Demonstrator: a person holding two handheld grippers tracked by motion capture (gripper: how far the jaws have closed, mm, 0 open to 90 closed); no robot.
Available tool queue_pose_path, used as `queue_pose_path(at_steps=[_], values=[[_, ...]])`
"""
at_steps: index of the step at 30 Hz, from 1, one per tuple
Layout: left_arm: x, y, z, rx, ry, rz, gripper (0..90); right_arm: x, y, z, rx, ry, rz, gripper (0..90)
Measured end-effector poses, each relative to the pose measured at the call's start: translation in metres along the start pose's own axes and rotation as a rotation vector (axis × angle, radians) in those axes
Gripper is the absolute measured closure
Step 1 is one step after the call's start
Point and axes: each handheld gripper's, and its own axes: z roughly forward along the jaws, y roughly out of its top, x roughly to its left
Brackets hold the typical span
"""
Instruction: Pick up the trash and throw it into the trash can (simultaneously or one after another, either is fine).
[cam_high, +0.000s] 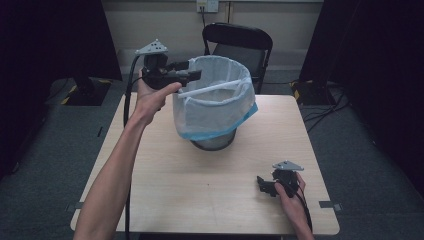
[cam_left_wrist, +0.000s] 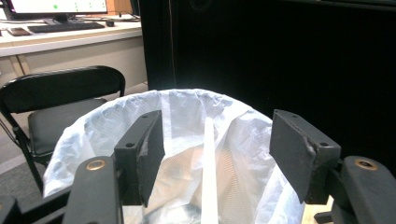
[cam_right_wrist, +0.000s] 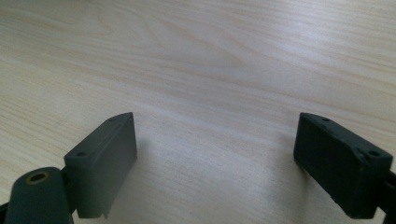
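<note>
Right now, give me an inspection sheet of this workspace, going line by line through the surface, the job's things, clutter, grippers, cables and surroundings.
Surface: light wooden table, bare apart from the bin.
Job's things: bin lined with a white bag, blue hem hanging outside; a white stick lies across the opening, slanting into the bag.
Clutter: nothing seen.
Grippers: left gripper held at the bin's rim, jaws apart either side of the stick without touching it; right gripper low over the table near its right front corner, jaws wide, nothing between them.
Cables: black cable trails from the left gripper; loose cables on the floor at right.
Surroundings: black folding chair behind the table, dark curtains, grey carpet.
</note>
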Motion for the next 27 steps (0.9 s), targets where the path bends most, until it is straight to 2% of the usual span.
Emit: queue_pose_path(at_steps=[13,27], values=[[0.007,-0.013,-0.024,-0.024,0.015,0.002,37.3,0.0,0.0,0.0,0.0,0.0,0.0,12.5],[0.013,-0.034,-0.051,-0.015,0.022,-0.018,38.9,0.0,0.0,0.0,0.001,0.001,0.0,12.5]])
